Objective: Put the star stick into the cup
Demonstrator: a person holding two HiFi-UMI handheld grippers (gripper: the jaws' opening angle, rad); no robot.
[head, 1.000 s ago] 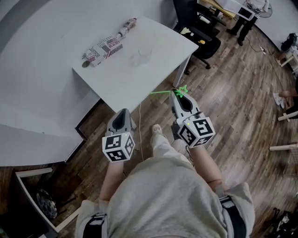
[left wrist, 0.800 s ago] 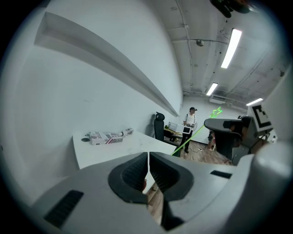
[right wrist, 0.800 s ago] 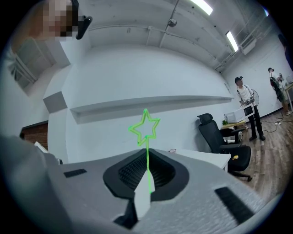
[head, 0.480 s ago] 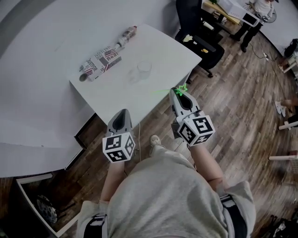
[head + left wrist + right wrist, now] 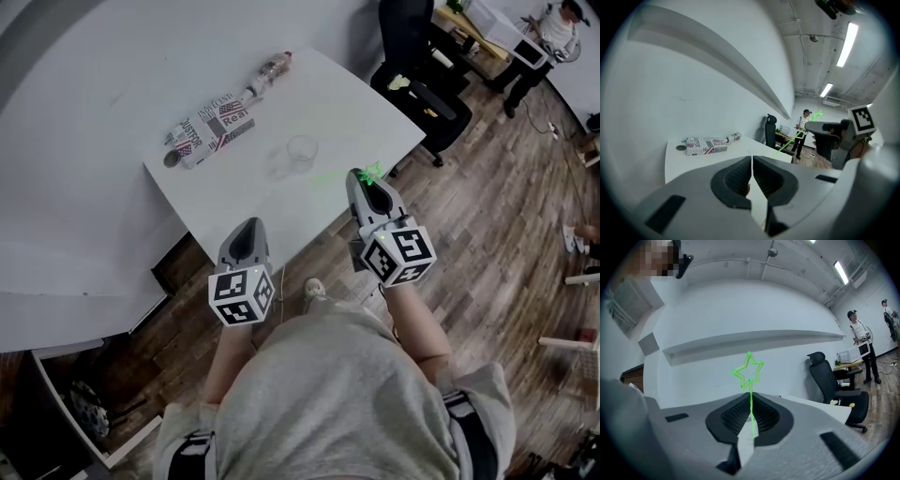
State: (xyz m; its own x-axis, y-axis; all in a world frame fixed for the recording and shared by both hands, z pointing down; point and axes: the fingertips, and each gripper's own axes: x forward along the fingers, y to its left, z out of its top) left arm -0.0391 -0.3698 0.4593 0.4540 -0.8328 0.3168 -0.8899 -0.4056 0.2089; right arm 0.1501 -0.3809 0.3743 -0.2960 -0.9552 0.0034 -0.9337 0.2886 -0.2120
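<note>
A clear cup [image 5: 302, 150] stands near the middle of the white table [image 5: 225, 202]. My right gripper [image 5: 365, 178] hovers over the table's near right edge, to the right of the cup, shut on the green star stick [image 5: 371, 171]. In the right gripper view the star [image 5: 748, 368] pokes up above the jaws and its thin stem runs down between them at the right gripper [image 5: 750, 404]. My left gripper [image 5: 247, 228] hangs off the table's front edge; its jaws are shut with nothing between them at the left gripper [image 5: 752, 163].
A printed box [image 5: 214, 126], a bottle [image 5: 271, 67] and a small dark round lid [image 5: 171, 160] lie at the table's far side. A black office chair [image 5: 424, 82] stands right of the table. People [image 5: 548, 33] stand far right on the wood floor.
The table and cup have drawn nearer in the head view. My right gripper with the star stick now reaches over the table's edge, closer to the cup. The left gripper stays low.
</note>
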